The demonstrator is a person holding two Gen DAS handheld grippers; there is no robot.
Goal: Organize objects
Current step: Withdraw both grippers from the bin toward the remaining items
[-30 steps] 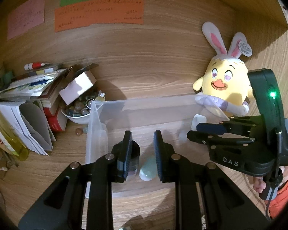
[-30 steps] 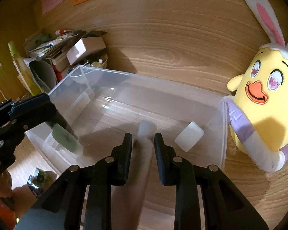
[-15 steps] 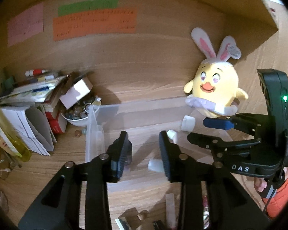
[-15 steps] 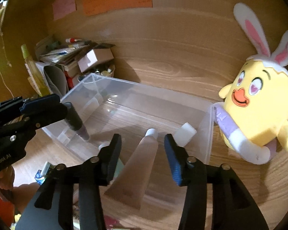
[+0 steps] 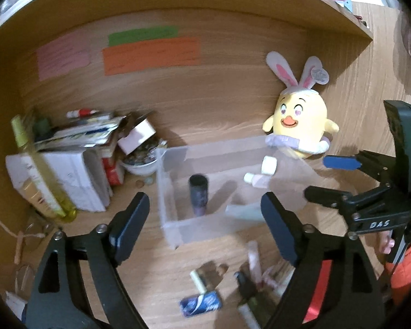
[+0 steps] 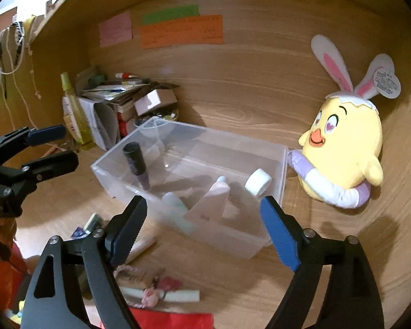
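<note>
The clear plastic bin [image 6: 268, 235] sits on the wooden worktop [image 6: 233, 274], straight ahead at twelve o'clock of both my tools. Inside it a dark cylindrical tube [image 6: 137, 164] leans against the left wall, a pale green tube [image 6: 178, 205] and a pinkish tube [image 6: 213, 203] lie side by side near the front wall, and a white cap [image 6: 258, 182] rests by the right wall at about one o'clock of the pinkish tube.

My right gripper [image 6: 202, 227] has its fingers [image 6: 279, 235] spread wide and holds nothing; it hangs just in front of the bin's near wall. My left gripper [image 5: 204, 219] is also spread wide and empty, its fingers [image 5: 130, 224] framing the bin from the front. In the right wrist view it shows at nine o'clock.

On the worktop before the bin, at six o'clock, lies a scatter of small items [image 5: 233, 288]: a blue packet [image 5: 201, 305], a pale stick [image 6: 172, 296], others too blurred to name. A yellow chick plush with rabbit ears [image 6: 342, 148] stands at two o'clock, touching the bin's right wall. At ten o'clock a pile of books and papers [image 5: 76, 159] and a white bowl of small stones [image 5: 139, 163] crowd the corner. An orange note [image 6: 182, 31], a green one and a pink one are stuck on the back panel.
</note>
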